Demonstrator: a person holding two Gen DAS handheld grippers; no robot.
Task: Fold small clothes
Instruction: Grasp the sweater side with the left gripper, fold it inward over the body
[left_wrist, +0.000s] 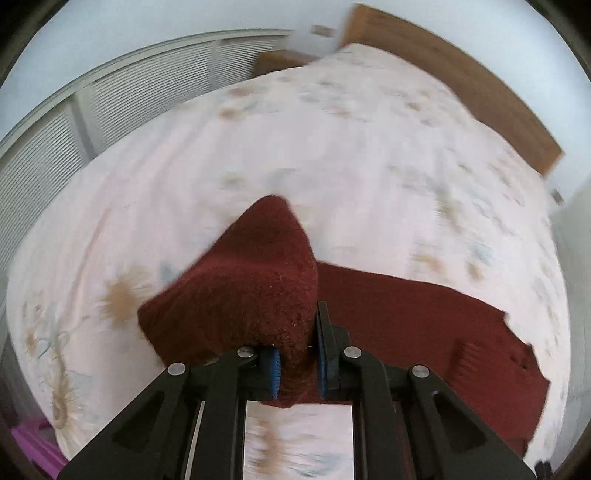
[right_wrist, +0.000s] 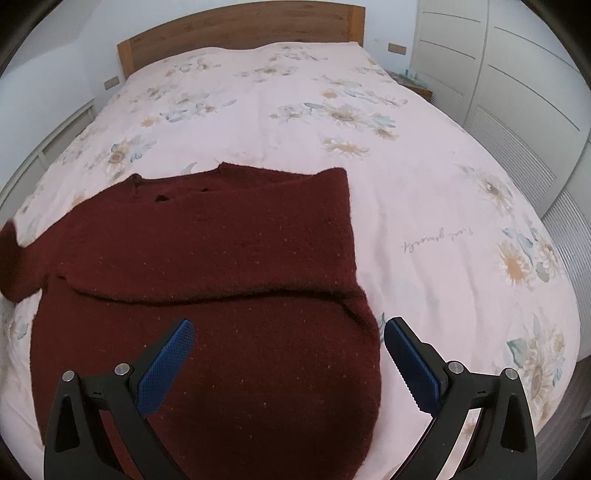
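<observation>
Left wrist view, nearest the lens: the left gripper (left_wrist: 298, 363) is clamped tight, its blue pads (left_wrist: 274, 373) pinching a bunched part of the dark red knitted sweater (left_wrist: 251, 288). The pinched fabric rises in a peaked fold in front of the fingers and stands clear of the bedcover, while the rest of the garment trails to the right, lying flat on the bed. The picture is blurred away from the gripper.

Right wrist view, nearest the lens: the right gripper (right_wrist: 288, 363) has its jaws spread wide, with nothing between its blue pads (right_wrist: 166, 369). It hangs above the near part of the sweater (right_wrist: 221, 258), and the view does not settle whether its tips touch the knit. The garment lies spread on the near left part of the bed, with one layer folded across its middle so that a soft edge runs from side to side; one end at the far left edge of the view is lifted.

Beyond the sweater: a pale pink bedcover (right_wrist: 406, 206) printed with flowers. At the far end stands a wooden headboard (right_wrist: 240, 31). White louvred wardrobe doors (right_wrist: 517, 110) flank the bed.
</observation>
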